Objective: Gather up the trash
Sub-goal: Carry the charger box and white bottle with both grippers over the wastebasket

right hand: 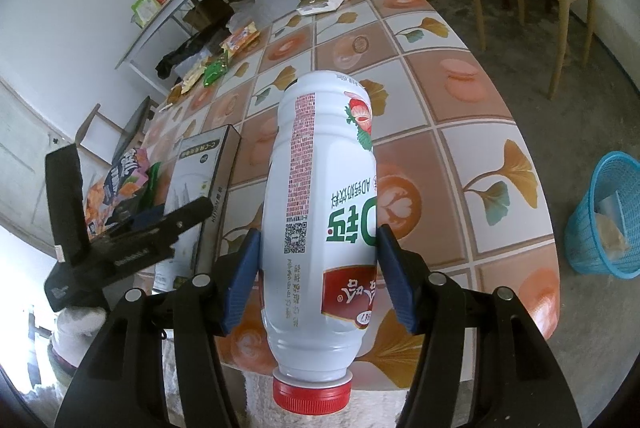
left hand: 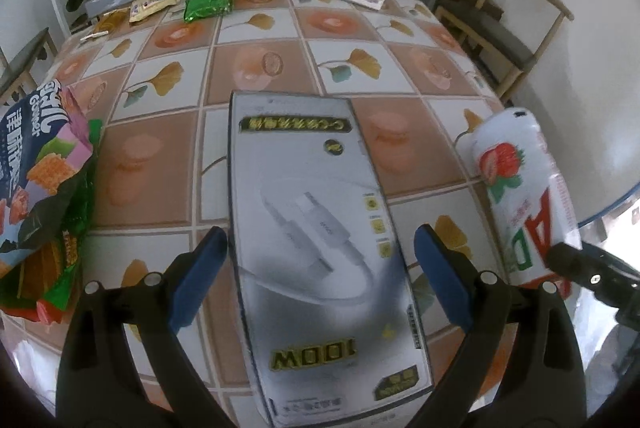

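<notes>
The right gripper [right hand: 318, 276] was clamped on a white milk bottle [right hand: 320, 211], red cap toward the camera, above the tiled table [right hand: 460, 115]. The left gripper [left hand: 320, 268] stood released, jaws straddling a grey cable box [left hand: 316, 228] without touching it. A blue basket [right hand: 604, 220] sat at three o'clock.

Tiled table [left hand: 256, 67]; cable box [left hand: 320, 248], snack wrappers [left hand: 40, 195] lie flat.

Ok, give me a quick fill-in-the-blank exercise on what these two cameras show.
1. The right gripper is closed on a white ____ with a red cap.
2. The box between the left gripper jaws is printed ____ near its bottom.
3. The bin on the floor is ____ in colour.

Missing words: bottle; 100W; blue
</notes>
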Demonstrator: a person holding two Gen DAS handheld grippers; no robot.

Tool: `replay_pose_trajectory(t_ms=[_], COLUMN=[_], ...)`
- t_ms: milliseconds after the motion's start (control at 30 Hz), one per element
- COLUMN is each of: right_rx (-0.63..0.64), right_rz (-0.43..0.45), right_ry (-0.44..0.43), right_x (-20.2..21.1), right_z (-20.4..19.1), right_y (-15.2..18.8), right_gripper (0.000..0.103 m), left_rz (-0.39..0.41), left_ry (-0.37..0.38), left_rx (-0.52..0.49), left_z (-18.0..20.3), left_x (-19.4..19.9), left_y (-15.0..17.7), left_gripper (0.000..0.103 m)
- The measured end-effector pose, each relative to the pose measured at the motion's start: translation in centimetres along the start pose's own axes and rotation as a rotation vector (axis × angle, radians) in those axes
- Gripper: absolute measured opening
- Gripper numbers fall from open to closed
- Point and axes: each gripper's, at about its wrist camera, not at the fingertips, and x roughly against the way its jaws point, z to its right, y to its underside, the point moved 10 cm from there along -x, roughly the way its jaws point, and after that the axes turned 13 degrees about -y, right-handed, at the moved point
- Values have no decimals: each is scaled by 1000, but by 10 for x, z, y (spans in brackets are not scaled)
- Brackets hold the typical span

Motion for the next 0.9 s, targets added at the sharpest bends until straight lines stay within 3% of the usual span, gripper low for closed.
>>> replay_pose_trajectory(t_ms=[233,900], right_rx=[-21,-62], right_rz=[-9,-40], right_ry=[11,38], right_x=[-2,-16], right_z=[1,3], right_y=[-3,-14], right_gripper=[57,63], left_rz=[18,61], left_ry=[-37,7], left_rx=[-47,-108], left_z=[-1,10], left_x=[-12,8], left_y=[1,24], left_gripper=[90,88])
